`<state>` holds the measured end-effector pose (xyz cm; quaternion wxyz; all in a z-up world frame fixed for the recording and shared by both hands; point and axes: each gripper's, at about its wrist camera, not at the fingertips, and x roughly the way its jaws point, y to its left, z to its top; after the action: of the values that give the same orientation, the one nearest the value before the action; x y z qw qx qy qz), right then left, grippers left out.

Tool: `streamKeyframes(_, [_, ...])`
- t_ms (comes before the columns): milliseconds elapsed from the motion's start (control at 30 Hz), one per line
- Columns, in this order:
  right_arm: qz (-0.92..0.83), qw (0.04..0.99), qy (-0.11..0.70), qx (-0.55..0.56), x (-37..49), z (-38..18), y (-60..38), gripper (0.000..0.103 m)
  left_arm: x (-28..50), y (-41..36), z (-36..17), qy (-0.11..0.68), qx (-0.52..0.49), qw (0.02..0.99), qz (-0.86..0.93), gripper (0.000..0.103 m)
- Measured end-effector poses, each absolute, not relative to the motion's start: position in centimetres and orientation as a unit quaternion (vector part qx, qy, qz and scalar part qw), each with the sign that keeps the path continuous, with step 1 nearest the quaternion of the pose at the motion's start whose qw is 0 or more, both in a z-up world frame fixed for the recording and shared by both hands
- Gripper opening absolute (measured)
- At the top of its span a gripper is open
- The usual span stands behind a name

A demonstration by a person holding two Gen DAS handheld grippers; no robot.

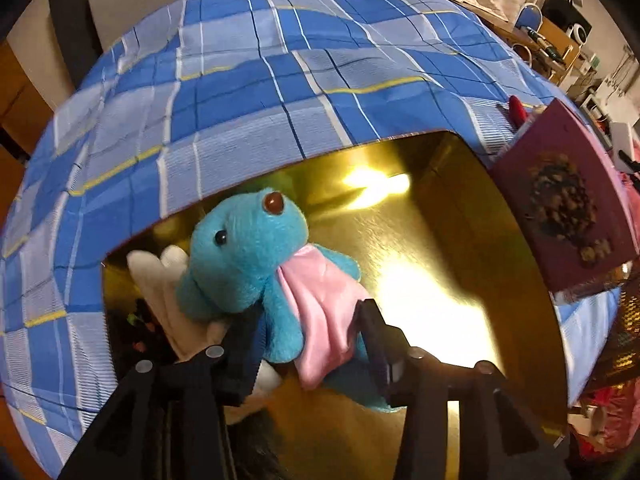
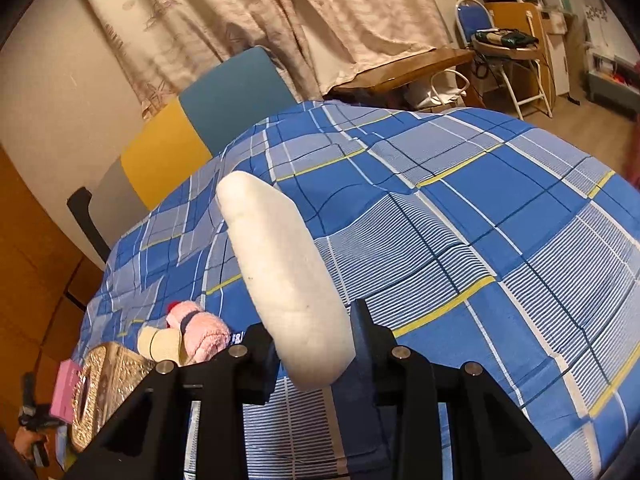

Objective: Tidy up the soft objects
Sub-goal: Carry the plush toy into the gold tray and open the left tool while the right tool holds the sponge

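A turquoise plush animal (image 1: 248, 264) with a pink satin cloth (image 1: 324, 312) lies in a gold-lined box (image 1: 440, 240), partly on top of a white plush (image 1: 160, 284). My left gripper (image 1: 306, 316) points down into the box and stands open, with the turquoise toy's body between its fingers. In the right wrist view my right gripper (image 2: 310, 320) is shut on a long white plush piece (image 2: 280, 264), which sticks up over the blue checked bed cover (image 2: 480, 220).
A maroon lid (image 1: 568, 200) leans at the box's right side. A pink plush (image 2: 200, 332), a cream item (image 2: 160, 344) and an ornate gold box (image 2: 108, 384) sit at the bed's near-left edge. A folding chair (image 2: 476, 20) and a wooden table (image 2: 420, 64) stand beyond the bed.
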<state>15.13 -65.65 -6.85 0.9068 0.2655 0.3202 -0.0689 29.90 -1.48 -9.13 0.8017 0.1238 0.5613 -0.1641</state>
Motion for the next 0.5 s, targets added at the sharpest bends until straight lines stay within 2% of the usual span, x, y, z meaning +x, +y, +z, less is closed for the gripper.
streamKeyframes(167, [-0.072, 0.902, 0.323, 0.279, 14.6, -7.2, -65.2, 0.033, 29.5, -1.1, -8.6, 0.551, 0.094, 0.811, -0.172, 0.051])
streamKeyframes(233, [-0.07, 0.901, 0.317, 0.287, 14.1, -7.0, -64.9, 0.033, 29.4, -0.9, -8.7, 0.545, 0.07, 0.812, -0.199, 0.059])
streamKeyframes(500, [-0.049, 0.91, 0.313, 0.268, 12.1, -3.8, -61.4, 0.033, 29.1, -0.2, -8.4, 0.558, 0.053, 0.812, -0.162, 0.06])
